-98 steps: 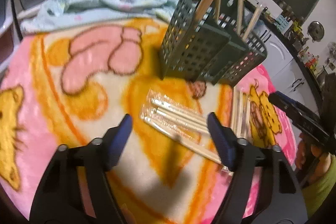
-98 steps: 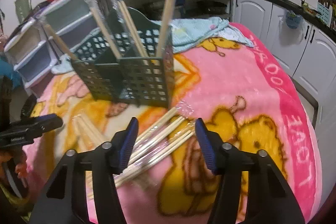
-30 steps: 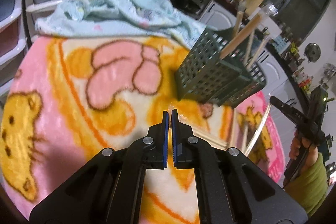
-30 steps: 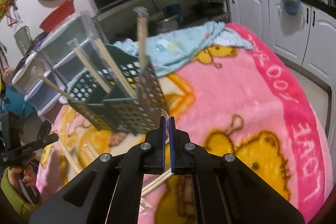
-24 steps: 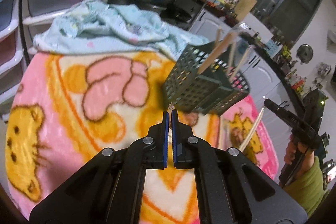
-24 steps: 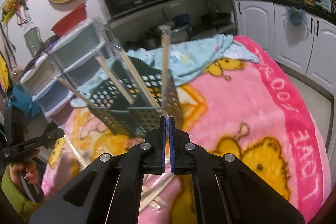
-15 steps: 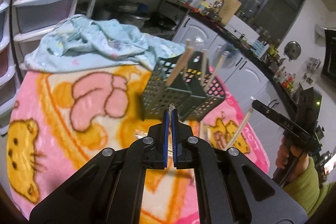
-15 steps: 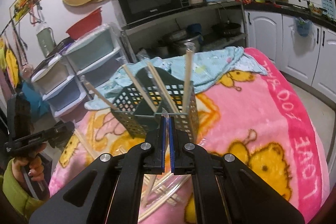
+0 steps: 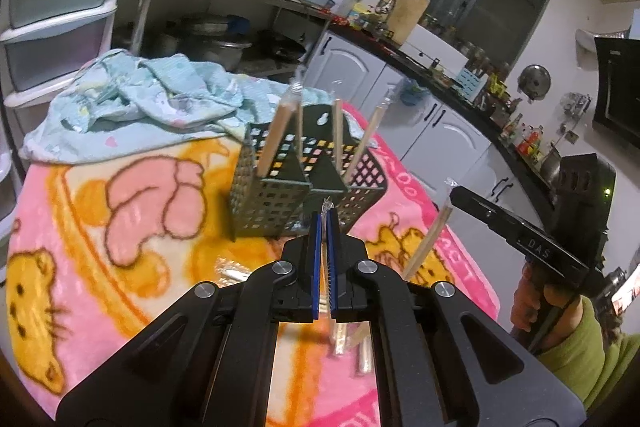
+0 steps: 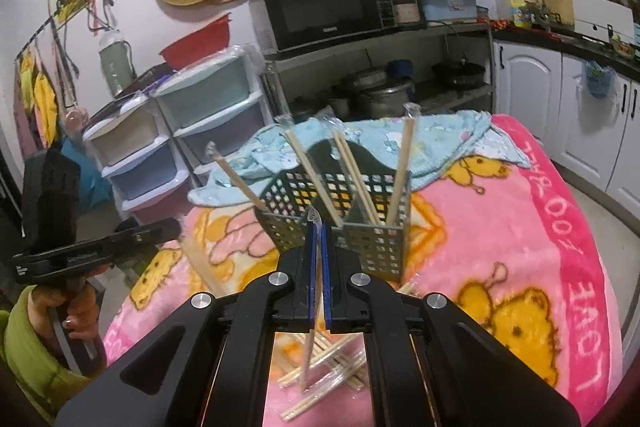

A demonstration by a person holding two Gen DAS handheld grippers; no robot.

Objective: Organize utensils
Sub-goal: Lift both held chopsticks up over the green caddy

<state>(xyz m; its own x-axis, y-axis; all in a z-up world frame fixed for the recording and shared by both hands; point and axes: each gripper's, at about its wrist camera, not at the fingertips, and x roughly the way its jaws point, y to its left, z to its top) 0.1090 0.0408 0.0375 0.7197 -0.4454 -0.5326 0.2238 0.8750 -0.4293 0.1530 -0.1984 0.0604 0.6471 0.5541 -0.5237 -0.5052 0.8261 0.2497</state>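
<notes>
Left gripper (image 9: 323,223) is clamped tight on a wrapped chopstick pair (image 9: 325,205), poised just short of the green slotted caddy (image 9: 276,195) standing on the pink blanket-covered table (image 9: 100,227). Right gripper (image 10: 318,231) likewise pinches its own wrapped pair (image 10: 308,351), which hangs below the jaws. This looks like the carry-to-caddy step; next, each pair needs tipping upright over a free compartment, while loose chopsticks (image 10: 336,359) wait on the blanket.

R hand-held gripper (image 10: 318,223) clamps wrapped chopstick pair (image 10: 309,347) above blanket (image 10: 500,227).
</notes>
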